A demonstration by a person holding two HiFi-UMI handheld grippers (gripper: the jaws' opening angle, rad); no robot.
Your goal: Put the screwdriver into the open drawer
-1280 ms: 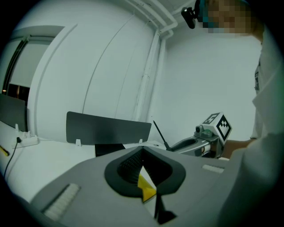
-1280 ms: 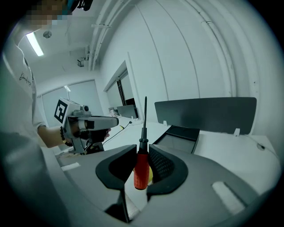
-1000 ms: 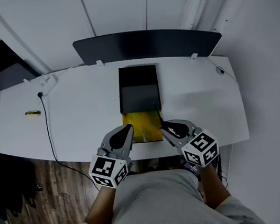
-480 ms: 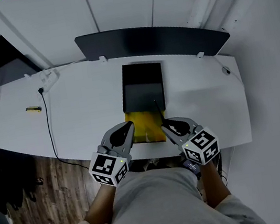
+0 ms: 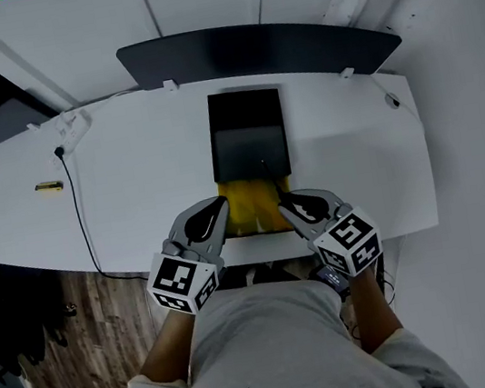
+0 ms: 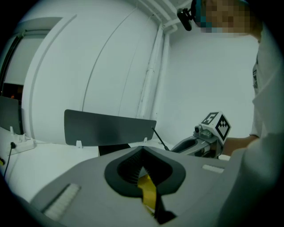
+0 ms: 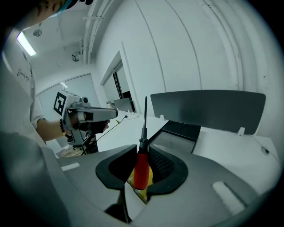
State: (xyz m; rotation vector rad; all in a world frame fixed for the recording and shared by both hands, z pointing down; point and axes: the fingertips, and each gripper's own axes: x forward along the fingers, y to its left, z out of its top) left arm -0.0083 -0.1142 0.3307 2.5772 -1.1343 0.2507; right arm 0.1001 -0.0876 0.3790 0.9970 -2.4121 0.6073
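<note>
Closing in on the yellow open drawer [image 5: 248, 201] at the white table's [image 5: 131, 189] near edge, the right tongs [image 5: 284, 200] kept pinching the red-handled, black-shafted screwdriver [image 7: 141, 166] at its right side, while the left tongs [image 5: 220, 205], pressed together and empty, flanked it, so release seemed near.

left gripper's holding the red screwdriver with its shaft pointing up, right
Not quite: the right gripper is holding the red screwdriver with its shaft pointing up, as the right gripper view shows. The left gripper has nothing between its jaws.
</note>
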